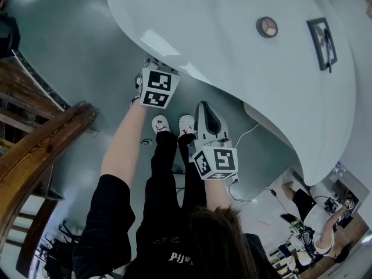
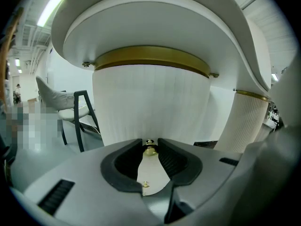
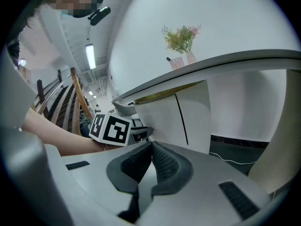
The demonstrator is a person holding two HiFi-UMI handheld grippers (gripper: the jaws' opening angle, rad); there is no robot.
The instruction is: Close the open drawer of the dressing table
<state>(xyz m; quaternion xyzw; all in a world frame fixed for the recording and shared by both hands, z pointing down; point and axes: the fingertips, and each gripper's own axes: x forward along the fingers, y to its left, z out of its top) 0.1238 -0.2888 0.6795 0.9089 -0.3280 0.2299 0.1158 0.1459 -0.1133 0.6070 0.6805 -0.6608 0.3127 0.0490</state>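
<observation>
The dressing table (image 1: 232, 63) has a curved white top. Under it is a white ribbed drawer front (image 2: 150, 102) with a gold band along its top edge. My left gripper (image 2: 150, 143) faces that front, and its two dark pads are closed on a small brass knob (image 2: 150, 148). From the head view the left gripper (image 1: 158, 64) reaches under the table's edge, which hides the drawer. My right gripper (image 1: 204, 106) is held lower and to the right, clear of the table. Its jaws (image 3: 151, 144) meet at the tips with nothing between them.
A chair (image 2: 70, 109) with black legs stands left of the table. A wooden stair railing (image 1: 40, 150) runs down the left. A round box (image 1: 267, 27), a picture frame (image 1: 322, 42) and a flower vase (image 3: 183, 44) sit on the top. A white cable (image 1: 250, 133) lies on the floor.
</observation>
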